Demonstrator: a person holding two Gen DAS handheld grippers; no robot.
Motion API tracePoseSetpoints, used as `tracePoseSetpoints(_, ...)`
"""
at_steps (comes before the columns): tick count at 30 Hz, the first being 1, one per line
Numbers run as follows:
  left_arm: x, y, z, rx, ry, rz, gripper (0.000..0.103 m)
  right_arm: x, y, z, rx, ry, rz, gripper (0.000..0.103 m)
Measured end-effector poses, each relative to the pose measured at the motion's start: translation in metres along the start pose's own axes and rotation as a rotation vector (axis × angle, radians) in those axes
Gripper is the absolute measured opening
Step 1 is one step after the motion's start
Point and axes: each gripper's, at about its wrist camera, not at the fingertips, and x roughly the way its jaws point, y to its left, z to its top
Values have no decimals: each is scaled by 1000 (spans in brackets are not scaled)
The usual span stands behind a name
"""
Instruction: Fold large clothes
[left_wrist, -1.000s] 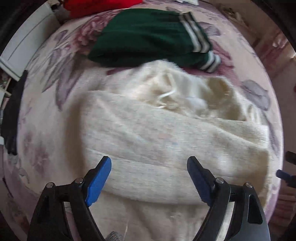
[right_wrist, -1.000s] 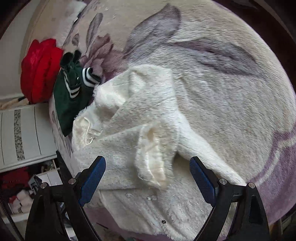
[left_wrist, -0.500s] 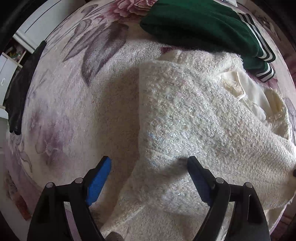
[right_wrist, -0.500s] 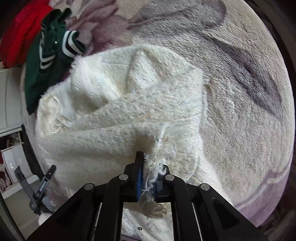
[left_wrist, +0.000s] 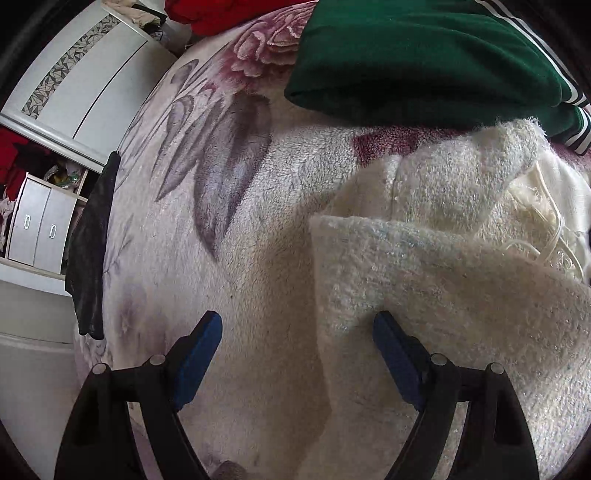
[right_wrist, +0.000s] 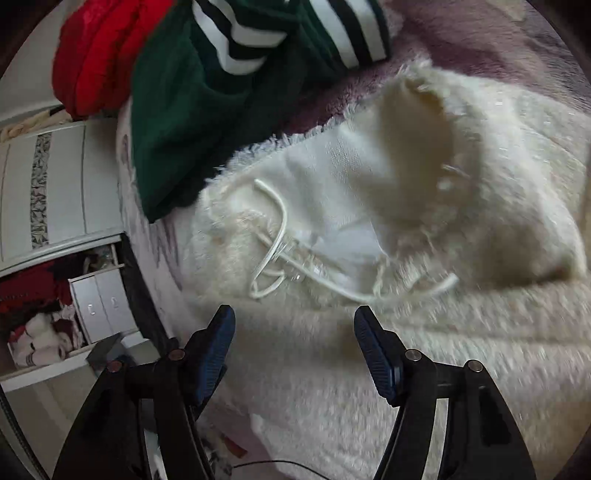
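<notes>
Cream coat (left_wrist: 443, 295), green white-striped sweater (left_wrist: 424, 55)

Left gripper (left_wrist: 297, 343): my jaws spread wide, nothing between them, blue pads (left_wrist: 199, 349) facing in.
Right gripper (right_wrist: 294, 341): my jaws spread too, nothing pinched.

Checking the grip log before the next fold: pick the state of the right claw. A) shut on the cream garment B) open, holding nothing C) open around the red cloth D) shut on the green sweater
B: the right claw has its blue pads spread wide above the cream garment, with no fabric pinched between them.
</notes>
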Motion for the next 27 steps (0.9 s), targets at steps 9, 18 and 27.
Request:
tracePoseSetpoints(9, -7, 10, 9, -8, 2, -20, 83, 42, 55, 1, -211, 50, -28, 14)
tracePoseSetpoints(18, -39, 7, 26, -2, -48, -66, 83, 8, 63, 27, -147, -118, -111, 11)
tracePoseSetpoints(27, -56, -26, 39, 34, -82, -73, 83, -58, 33, 37, -38, -97, -128, 58)
